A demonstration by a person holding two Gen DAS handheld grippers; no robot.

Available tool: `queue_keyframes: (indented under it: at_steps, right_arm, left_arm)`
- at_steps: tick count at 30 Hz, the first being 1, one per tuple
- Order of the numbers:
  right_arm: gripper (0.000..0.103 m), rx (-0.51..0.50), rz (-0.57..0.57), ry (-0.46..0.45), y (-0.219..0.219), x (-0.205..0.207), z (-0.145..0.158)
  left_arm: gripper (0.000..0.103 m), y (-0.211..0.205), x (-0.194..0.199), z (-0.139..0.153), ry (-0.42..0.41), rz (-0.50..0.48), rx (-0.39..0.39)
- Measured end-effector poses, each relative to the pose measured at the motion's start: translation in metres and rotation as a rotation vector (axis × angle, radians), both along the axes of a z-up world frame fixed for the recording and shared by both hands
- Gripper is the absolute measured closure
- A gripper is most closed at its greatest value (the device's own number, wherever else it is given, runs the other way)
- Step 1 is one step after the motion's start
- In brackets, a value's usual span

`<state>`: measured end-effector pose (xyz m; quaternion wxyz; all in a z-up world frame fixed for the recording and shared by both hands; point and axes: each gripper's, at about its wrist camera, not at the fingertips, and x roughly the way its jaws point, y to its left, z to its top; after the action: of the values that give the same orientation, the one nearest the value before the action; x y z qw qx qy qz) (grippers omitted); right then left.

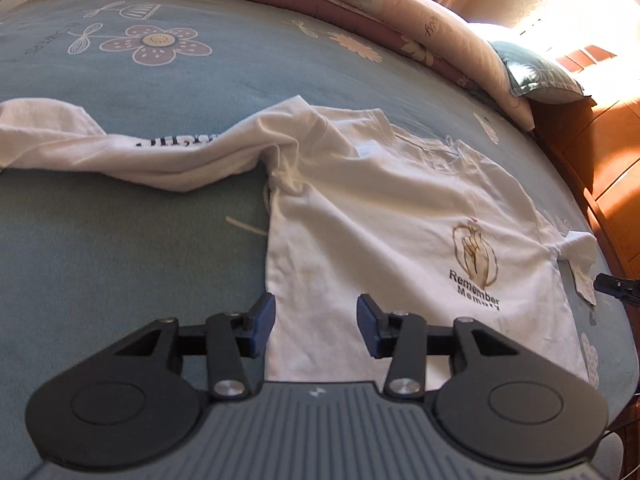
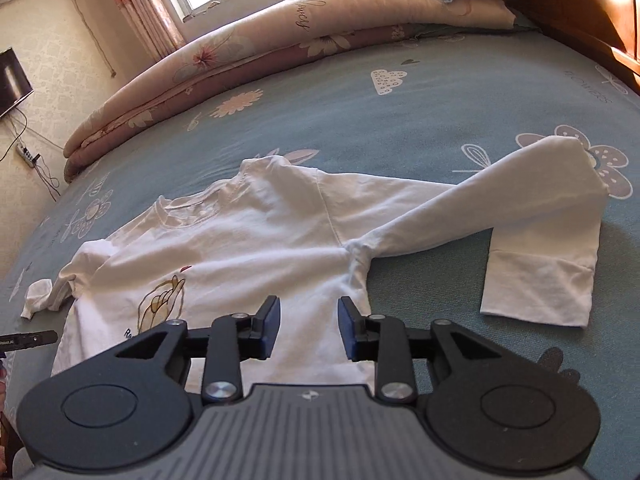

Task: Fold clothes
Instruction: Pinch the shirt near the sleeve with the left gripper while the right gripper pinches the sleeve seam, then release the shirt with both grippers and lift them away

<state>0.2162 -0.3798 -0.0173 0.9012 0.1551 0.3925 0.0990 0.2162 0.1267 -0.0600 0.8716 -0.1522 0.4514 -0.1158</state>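
Observation:
A white long-sleeved shirt (image 1: 380,208) lies front up on the blue bed sheet, with a hand drawing and "Remember" printed on it (image 1: 476,264). In the left wrist view one sleeve (image 1: 120,152) trails off to the left, and a small bunched flap (image 1: 578,252) sits at the shirt's right side. My left gripper (image 1: 316,326) hangs open over the shirt's near left edge, holding nothing. In the right wrist view the shirt (image 2: 248,248) has a long sleeve (image 2: 532,216) stretched right and bent back towards me. My right gripper (image 2: 308,328) is open above the near edge, empty.
A folded floral quilt (image 1: 360,4) (image 2: 240,52) lies along the bed's far side, with a pillow (image 1: 536,72) by the wooden headboard (image 1: 600,160). A black gripper tip (image 1: 616,286) (image 2: 28,338) pokes in at the frame edge. A TV (image 2: 12,80) and a power strip (image 2: 26,154) are at the left.

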Motion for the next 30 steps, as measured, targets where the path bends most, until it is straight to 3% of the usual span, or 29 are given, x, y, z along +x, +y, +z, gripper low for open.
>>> queue_keyframes:
  at_steps: [9,15,17,20,24,30]
  right_arm:
    - [0.061,0.025,0.039,-0.068,0.036,-0.086,0.026]
    - [0.058,0.151,0.025,-0.101,0.044,-0.122,0.028]
    - [0.058,0.176,0.023,-0.1,0.047,-0.128,0.026]
    - [0.058,0.194,0.023,-0.098,0.05,-0.136,0.026]
    - [0.052,0.19,0.007,-0.101,0.05,-0.141,0.029]
    - [0.051,0.186,-0.025,-0.095,0.045,-0.145,0.029]
  left_arm:
    - [0.05,0.006,-0.09,-0.017,0.113,0.036,-0.019]
    - [0.05,0.009,-0.115,-0.019,0.146,0.048,-0.064]
    - [0.054,0.009,-0.123,-0.02,0.143,0.051,-0.075]
    - [0.097,0.008,-0.131,-0.019,0.128,0.072,-0.047]
    - [0.102,0.009,-0.14,-0.009,0.072,0.068,-0.061]
    - [0.102,0.019,-0.142,0.011,0.034,0.085,-0.067]
